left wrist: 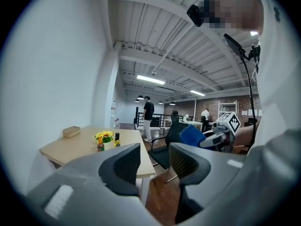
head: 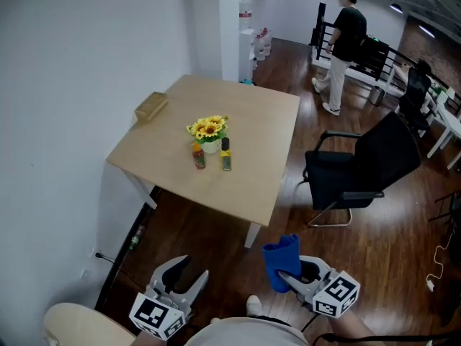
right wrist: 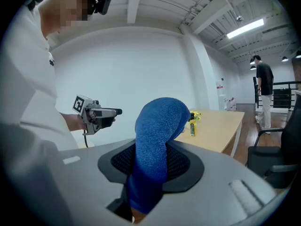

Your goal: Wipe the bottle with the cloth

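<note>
Left gripper [head: 189,273]: jaws apart, empty | right gripper [head: 291,278]: clamped on cloth [head: 280,258] | bottle [head: 226,158]: on table [head: 263,132], well apart

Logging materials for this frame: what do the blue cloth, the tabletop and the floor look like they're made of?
The blue cloth looks like microfibre or terry: matte, with a fine fuzzy nap. The tabletop is pale wood or wood-look laminate, smooth and matte; the pictures don't settle which. The floor shows dark brown planks with a light sheen, so probably finished wood or laminate.
</note>
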Demonstrator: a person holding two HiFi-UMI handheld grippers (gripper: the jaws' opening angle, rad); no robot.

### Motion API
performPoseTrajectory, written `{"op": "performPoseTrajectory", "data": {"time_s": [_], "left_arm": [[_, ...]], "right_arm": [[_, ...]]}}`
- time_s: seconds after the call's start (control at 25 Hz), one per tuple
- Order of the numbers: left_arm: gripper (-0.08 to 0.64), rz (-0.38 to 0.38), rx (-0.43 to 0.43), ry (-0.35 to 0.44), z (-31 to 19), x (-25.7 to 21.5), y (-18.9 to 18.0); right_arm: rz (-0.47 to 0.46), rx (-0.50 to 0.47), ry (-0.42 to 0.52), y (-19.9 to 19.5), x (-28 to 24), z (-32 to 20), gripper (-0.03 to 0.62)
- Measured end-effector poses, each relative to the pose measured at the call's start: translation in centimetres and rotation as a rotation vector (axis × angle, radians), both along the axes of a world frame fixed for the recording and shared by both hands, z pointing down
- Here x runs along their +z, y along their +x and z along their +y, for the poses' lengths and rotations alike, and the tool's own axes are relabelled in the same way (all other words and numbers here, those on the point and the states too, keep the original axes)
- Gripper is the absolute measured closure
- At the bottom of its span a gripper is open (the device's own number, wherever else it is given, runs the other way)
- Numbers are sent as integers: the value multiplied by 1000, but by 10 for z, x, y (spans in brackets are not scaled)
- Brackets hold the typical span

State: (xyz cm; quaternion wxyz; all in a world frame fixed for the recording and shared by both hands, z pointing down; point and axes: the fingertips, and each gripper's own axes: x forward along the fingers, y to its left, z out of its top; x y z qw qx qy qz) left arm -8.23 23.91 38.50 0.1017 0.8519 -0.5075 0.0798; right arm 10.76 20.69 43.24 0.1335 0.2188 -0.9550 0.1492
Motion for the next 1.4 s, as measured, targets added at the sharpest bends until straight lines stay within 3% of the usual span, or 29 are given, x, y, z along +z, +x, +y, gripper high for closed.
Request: {"op": "performPoseTrajectory", "data": {"time_s": [0.2, 0.56, 0.96, 1.4], "left_arm": [[357, 12, 24, 12, 47, -6, -23], [360, 60, -30, 2, 115, 15, -65], [362, 60, 21, 56, 147, 8, -49], [362, 66, 36, 62, 172, 11, -36]], "right_arm": [[-6, 6, 31, -35, -17, 37, 442], [-6, -25, 22, -72, -8, 106, 442], [6, -14, 48, -68, -15, 152, 442], [0, -1, 89, -55, -24, 181, 442]]}}
